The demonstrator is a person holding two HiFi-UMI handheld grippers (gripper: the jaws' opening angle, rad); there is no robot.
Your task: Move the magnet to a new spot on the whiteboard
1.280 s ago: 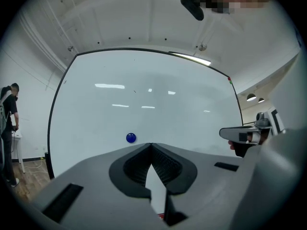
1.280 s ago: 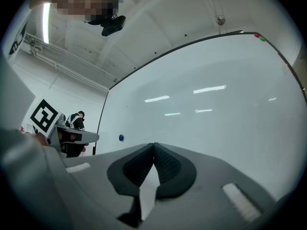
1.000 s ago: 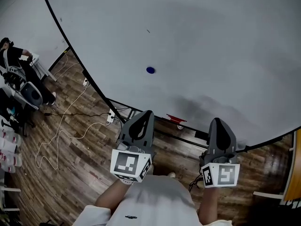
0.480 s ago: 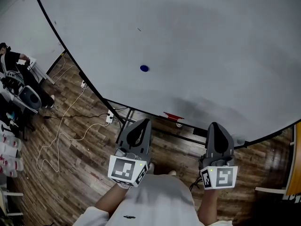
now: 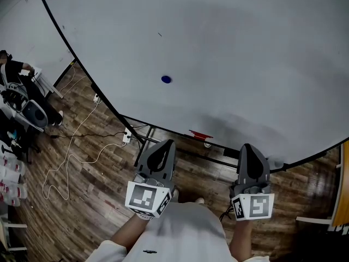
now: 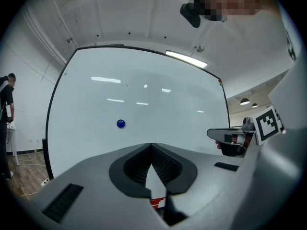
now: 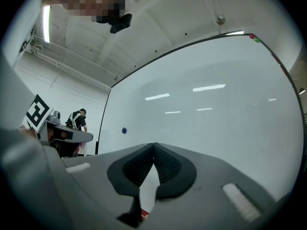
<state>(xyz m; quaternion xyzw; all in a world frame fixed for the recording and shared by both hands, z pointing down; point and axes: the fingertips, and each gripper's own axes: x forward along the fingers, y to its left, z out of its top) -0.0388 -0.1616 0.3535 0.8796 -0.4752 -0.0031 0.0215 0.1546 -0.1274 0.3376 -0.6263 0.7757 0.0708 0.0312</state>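
Small round blue magnet point(image 5: 166, 79) sticks near left edge of big white whiteboard point(image 5: 245, 48) | left gripper point(image 6: 151, 145), right gripper point(image 7: 154, 144): pinched together, empty | step: before grabbing or after placing

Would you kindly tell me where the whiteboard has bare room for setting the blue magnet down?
Nearly all of the whiteboard is bare: the broad stretch right of the blue magnet, and the band above it past a small dark mark. Only the bottom edge is busier, where a red object sits.

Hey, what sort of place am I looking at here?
Probably an indoor lab or office workroom: a large whiteboard carrying a blue magnet, loose cables across a wood-look floor, and a person at equipment.
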